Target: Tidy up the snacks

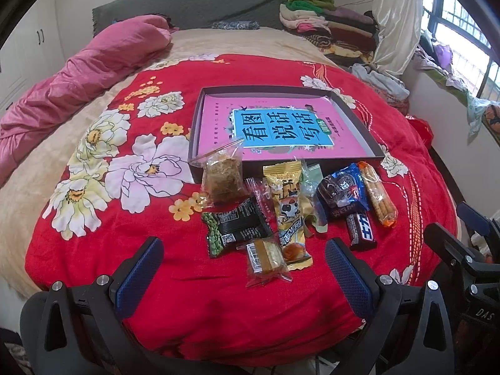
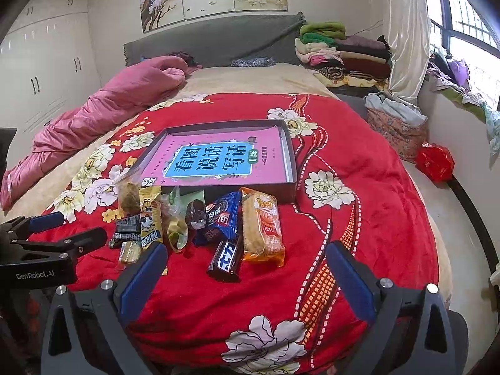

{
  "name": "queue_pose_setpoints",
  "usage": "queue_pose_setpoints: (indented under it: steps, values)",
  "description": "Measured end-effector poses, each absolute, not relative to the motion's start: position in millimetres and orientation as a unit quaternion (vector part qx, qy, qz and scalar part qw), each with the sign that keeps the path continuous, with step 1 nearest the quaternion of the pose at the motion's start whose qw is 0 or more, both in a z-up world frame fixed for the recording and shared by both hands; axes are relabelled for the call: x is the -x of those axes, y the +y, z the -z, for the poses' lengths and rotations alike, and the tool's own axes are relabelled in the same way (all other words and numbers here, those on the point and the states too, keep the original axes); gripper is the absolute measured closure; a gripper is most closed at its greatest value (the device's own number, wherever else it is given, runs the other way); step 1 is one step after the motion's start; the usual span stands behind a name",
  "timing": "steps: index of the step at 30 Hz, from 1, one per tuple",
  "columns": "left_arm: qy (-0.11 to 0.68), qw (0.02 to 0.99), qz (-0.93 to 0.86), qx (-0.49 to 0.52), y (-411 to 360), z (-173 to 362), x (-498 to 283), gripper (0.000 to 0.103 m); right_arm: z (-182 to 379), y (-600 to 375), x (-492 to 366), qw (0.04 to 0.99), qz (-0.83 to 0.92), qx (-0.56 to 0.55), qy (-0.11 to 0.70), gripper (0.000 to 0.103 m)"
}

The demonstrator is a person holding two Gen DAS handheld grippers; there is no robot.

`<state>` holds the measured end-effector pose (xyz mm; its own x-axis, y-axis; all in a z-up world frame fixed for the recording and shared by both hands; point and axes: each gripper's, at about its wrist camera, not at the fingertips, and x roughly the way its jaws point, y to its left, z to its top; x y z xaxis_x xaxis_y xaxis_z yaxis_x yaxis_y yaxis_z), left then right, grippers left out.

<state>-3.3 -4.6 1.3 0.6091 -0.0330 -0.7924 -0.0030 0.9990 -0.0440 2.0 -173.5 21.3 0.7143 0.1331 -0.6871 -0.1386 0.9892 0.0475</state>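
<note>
Several wrapped snacks lie on a red flowered quilt [image 1: 156, 297] in front of a shallow dark box [image 1: 356, 118] lined with a pink and blue book. Among them are a clear bag of brown cake [image 1: 222, 176], a black and green packet [image 1: 236, 229], a yellow cartoon packet [image 1: 289, 215], a small clear biscuit pack [image 1: 265, 257], a blue cookie packet [image 1: 343, 189], a black chocolate bar [image 2: 225, 261] and an orange cracker pack [image 2: 262, 228]. My left gripper [image 1: 243, 273] is open and empty, just short of the biscuit pack. My right gripper [image 2: 247, 276] is open and empty, near the chocolate bar.
A pink duvet [image 1: 78, 75] lies along the bed's left side. Folded clothes [image 1: 331, 22] are stacked at the headboard's right. A curtain and window [image 2: 462, 25] are to the right, with a red bag [image 2: 436, 162] on the floor. The left gripper also shows in the right wrist view [image 2: 59, 228].
</note>
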Motion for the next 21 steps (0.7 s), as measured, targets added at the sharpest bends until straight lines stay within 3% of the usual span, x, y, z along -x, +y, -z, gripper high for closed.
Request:
queue_pose_setpoints:
  steps: [21]
  values:
    - [0.448, 0.894, 0.009, 0.021, -1.5, 3.2, -0.7, 0.0, -18.5, -176.2, -3.6, 0.926, -0.07, -0.002, 0.372, 0.0]
